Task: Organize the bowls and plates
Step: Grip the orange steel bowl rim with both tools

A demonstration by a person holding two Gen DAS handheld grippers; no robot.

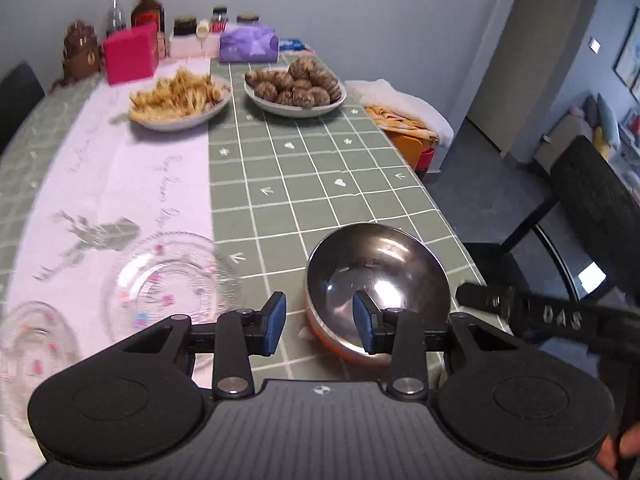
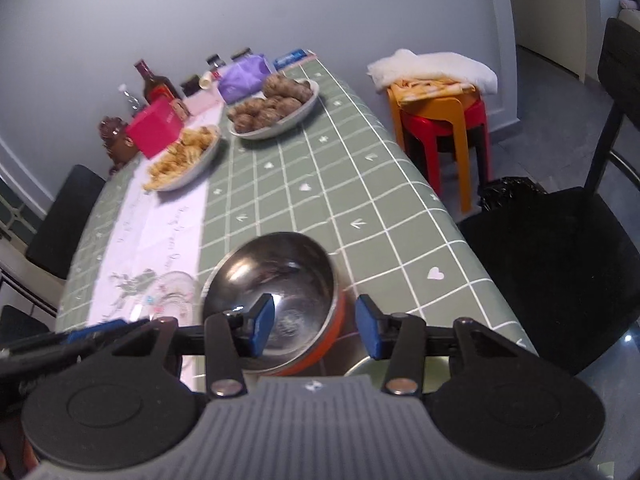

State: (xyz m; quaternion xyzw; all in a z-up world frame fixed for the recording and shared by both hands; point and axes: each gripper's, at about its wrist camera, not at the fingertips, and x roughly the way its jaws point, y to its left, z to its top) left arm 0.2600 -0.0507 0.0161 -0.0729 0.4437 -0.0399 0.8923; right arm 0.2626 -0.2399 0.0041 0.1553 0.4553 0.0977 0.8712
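Note:
A steel bowl (image 1: 378, 276) with an orange outside sits on the green checked tablecloth near the table's right edge. In the left wrist view my left gripper (image 1: 320, 322) is open and straddles the bowl's left rim, one blue pad (image 1: 362, 322) inside and the other outside, neither pressing. In the right wrist view my right gripper (image 2: 314, 330) is open and straddles the same bowl's (image 2: 276, 276) right rim the same way. Two clear glass plates with pink specks (image 1: 172, 280) (image 1: 32, 344) lie on the white runner left of the bowl; one glass plate (image 2: 172, 292) shows in the right wrist view.
Two white dishes of food (image 1: 180, 98) (image 1: 296, 88) stand at the far end, with a pink box (image 1: 130, 54), a purple tissue pack (image 1: 248, 44) and bottles behind. Stacked orange and red stools (image 2: 440, 120) under cloth and a black chair (image 2: 560, 260) stand right of the table.

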